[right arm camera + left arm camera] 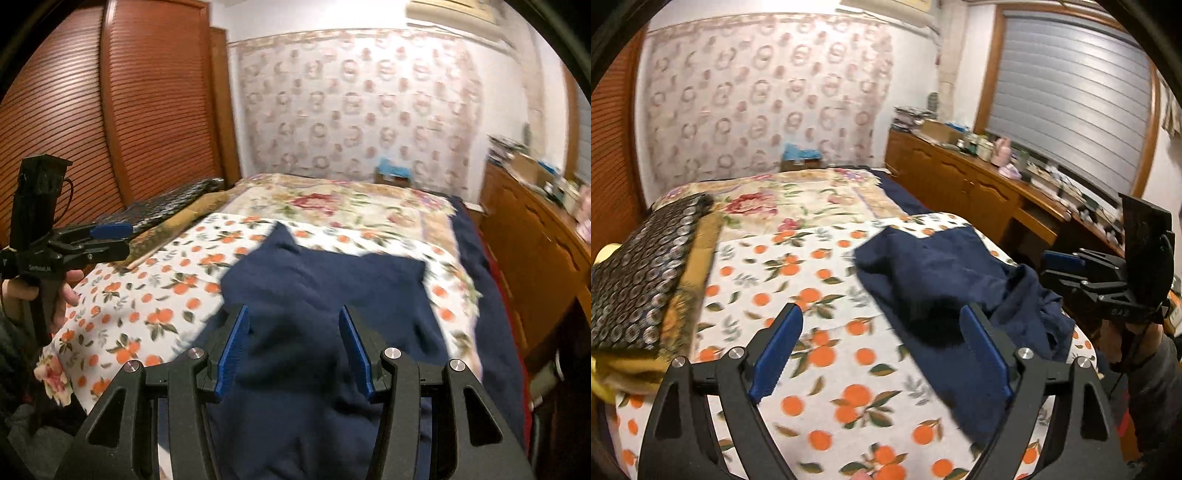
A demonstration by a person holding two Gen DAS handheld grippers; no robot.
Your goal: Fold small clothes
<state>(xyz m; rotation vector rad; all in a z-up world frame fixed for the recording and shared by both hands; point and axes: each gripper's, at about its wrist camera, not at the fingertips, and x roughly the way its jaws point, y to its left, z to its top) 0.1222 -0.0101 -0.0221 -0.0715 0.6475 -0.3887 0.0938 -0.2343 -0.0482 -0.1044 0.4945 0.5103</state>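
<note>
A dark navy garment (945, 280) lies rumpled on the orange-print sheet (798, 295) at the bed's right side; it also fills the near middle of the right wrist view (325, 295). My left gripper (882, 317) is open and empty, above the sheet, its right finger over the garment's left edge. My right gripper (295, 317) is open and empty, hovering just above the garment's near part. The right gripper also shows at the right edge of the left wrist view (1060, 264), and the left gripper shows at the left of the right wrist view (118, 236).
A dark patterned cushion (639, 273) on yellow-brown bedding lies at the bed's left. A floral quilt (798, 203) covers the far bed. A wooden cabinet (979, 184) with clutter runs along the right. Slatted wooden wardrobe doors (110, 110) stand at the left.
</note>
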